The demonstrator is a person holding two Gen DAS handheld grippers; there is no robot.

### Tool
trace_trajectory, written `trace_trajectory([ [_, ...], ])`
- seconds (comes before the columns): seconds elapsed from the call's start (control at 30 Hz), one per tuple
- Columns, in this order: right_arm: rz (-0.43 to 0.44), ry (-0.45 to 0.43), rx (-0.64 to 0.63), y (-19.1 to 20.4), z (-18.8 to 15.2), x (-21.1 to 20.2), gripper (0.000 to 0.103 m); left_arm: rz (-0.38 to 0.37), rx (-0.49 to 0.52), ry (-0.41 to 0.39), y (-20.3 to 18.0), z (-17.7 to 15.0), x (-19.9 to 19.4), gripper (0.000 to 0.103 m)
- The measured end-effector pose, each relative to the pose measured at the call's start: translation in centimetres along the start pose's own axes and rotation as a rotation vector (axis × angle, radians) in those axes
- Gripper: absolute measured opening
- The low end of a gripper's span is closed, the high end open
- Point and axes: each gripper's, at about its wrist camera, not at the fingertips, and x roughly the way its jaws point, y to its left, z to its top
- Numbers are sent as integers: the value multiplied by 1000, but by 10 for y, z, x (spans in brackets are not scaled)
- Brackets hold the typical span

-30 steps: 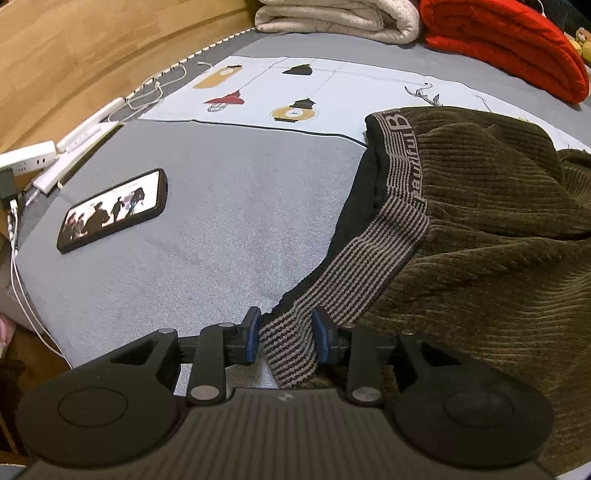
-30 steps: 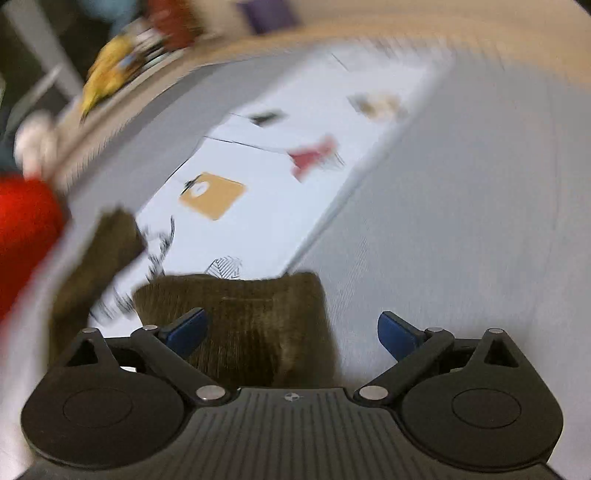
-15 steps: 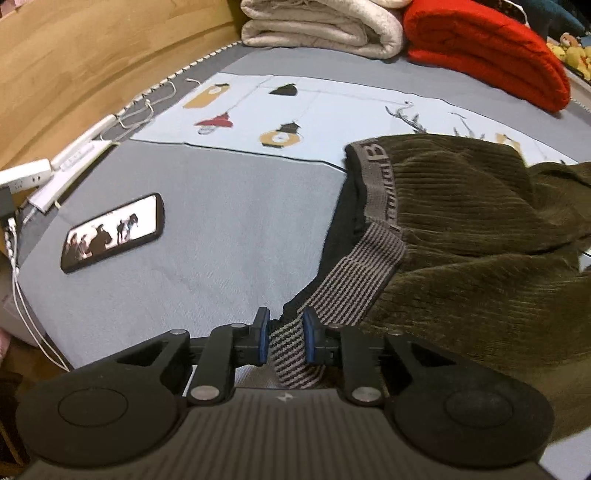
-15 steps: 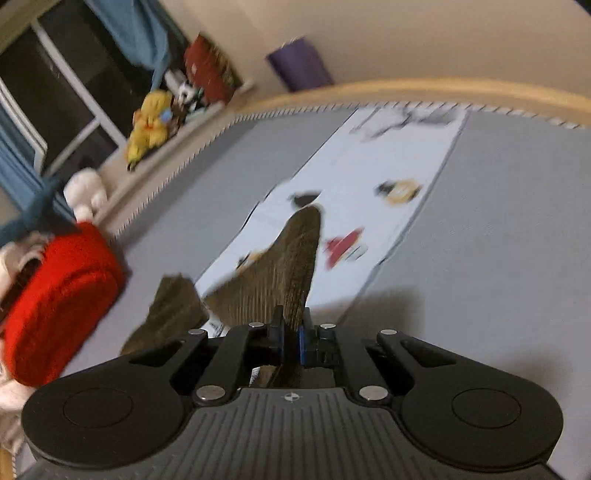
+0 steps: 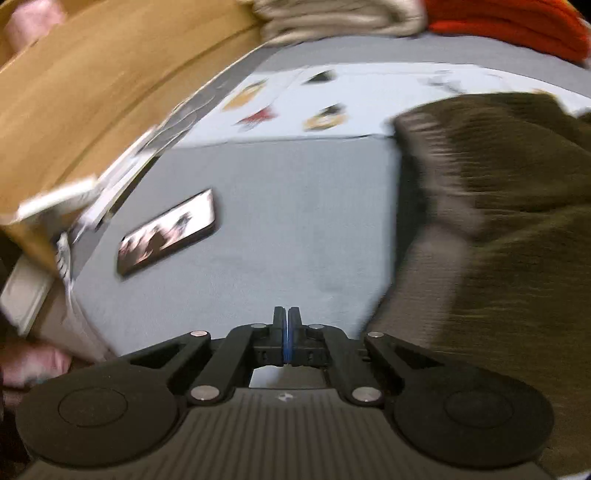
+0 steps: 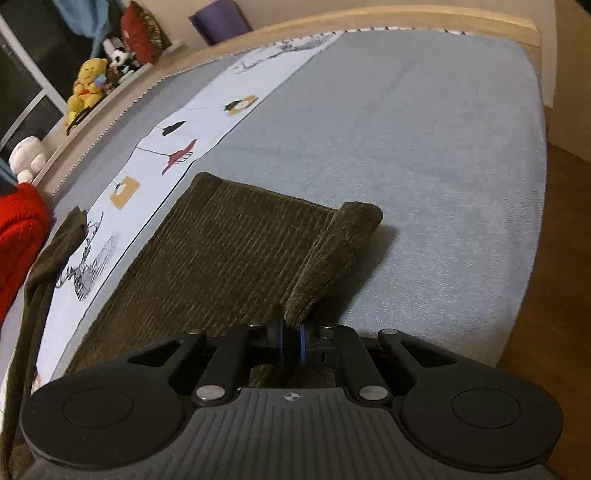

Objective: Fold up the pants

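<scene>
Dark olive corduroy pants (image 5: 509, 206) lie on the grey bed, blurred, at the right of the left wrist view. Their striped waistband (image 5: 428, 155) runs along the cloth's left edge. My left gripper (image 5: 286, 328) is shut, pad against pad, with nothing between them; the cloth lies just to its right. In the right wrist view one pants leg (image 6: 236, 251) stretches flat away from me. Its folded-up cuff edge (image 6: 332, 254) leads down into my right gripper (image 6: 291, 334), which is shut on that cloth.
A phone (image 5: 168, 232) with a lit screen lies on the bed (image 5: 295, 221) left of the pants. A white power strip (image 5: 55, 201) and cables sit at the left edge. Folded beige (image 5: 340, 14) and red (image 5: 509, 22) blankets lie at the back. Wooden floor (image 6: 554, 295) lies beyond the bed's right edge.
The left gripper's jaws closed fully and the striped waistband that was between them is now out, off to the right. The right gripper closed on the leg's cuff and carried it sideways.
</scene>
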Motion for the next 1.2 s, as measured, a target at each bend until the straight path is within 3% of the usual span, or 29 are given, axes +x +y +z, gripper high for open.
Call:
trace_trajectory([
  [0.1,-13,-6,-7,6,0,-3,8,-84,-82,78,23,0,9,3],
  [0.13,-28,0,-18,6,-1,-2,8,-108,-82,60,25,0,5,4],
  [0.17,-68,4,-22,6,-7,-2,13,-107,-67,30,24,-1,-1,12],
  [0.2,-87,-6,-16,5,-7,-4,13,-93,-54,12,23,-1,-5,39],
  [0.23,-95,-15,-15,5,-8,-8,23,-77,-45,-1,21,-2,-9,56],
  [0.27,-121,-27,-26,5,-10,-15,37,-64,-42,-13,19,-3,-14,84],
  [0.3,-138,-41,-53,9,-11,-23,45,-53,-44,-33,19,-3,-21,91],
  [0.33,-123,-61,-102,17,-14,-37,54,-56,-43,-58,18,-4,-30,91],
  [0.53,126,-208,-389,86,-50,-144,69,-212,-48,-75,10,-14,-77,93],
  [0.6,235,-238,-442,109,-71,-180,76,-255,-36,-86,1,-22,-97,103],
  [0.67,323,-245,-467,124,-91,-206,82,-285,-14,-114,-10,-36,-117,103],
  [0.77,409,-235,-486,136,-124,-229,82,-342,26,-122,-20,-57,-142,103],
  [0.87,425,-228,-504,136,-152,-236,82,-375,49,-128,-21,-75,-154,103],
  [0.97,384,-238,-538,134,-173,-232,82,-388,65,-133,-17,-84,-162,103],
  [1.2,336,-190,-588,140,-207,-228,82,-411,60,-151,-13,-78,-170,103],
])
